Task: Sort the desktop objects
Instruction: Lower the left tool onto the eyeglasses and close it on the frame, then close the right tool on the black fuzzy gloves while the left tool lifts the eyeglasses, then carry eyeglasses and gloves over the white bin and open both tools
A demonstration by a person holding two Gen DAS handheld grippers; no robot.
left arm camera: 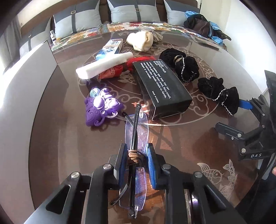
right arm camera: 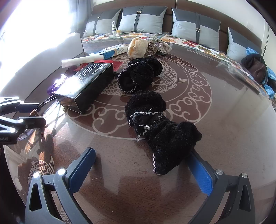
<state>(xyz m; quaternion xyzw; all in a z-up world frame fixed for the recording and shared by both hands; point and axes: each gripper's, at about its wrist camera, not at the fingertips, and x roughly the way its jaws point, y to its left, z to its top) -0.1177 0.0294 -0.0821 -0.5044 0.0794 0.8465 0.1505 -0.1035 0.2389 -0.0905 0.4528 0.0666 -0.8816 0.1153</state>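
My left gripper (left arm camera: 136,155) is shut on folded rimless glasses (left arm camera: 137,131) with bluish lenses and black temples, held low over the glass table (left arm camera: 181,141). My right gripper (right arm camera: 143,163) is open; a black velvet pouch (right arm camera: 155,127) lies between its fingers, resting on the right finger (right arm camera: 201,174). A second black pouch (right arm camera: 139,74) lies further back. A black box (left arm camera: 160,89) with white lettering, a purple butterfly toy (left arm camera: 101,106), a white foam bar (left arm camera: 105,64), a red packet (left arm camera: 124,68), a blue-white box (left arm camera: 112,46) and a cream cloth (left arm camera: 140,41) lie beyond.
A grey open laptop lid (left arm camera: 31,72) stands at the table's left. A sofa with grey cushions (left arm camera: 134,12) and a floral cover runs behind the table, with a dark bag (left arm camera: 200,25) and a small bottle (left arm camera: 53,37) on it.
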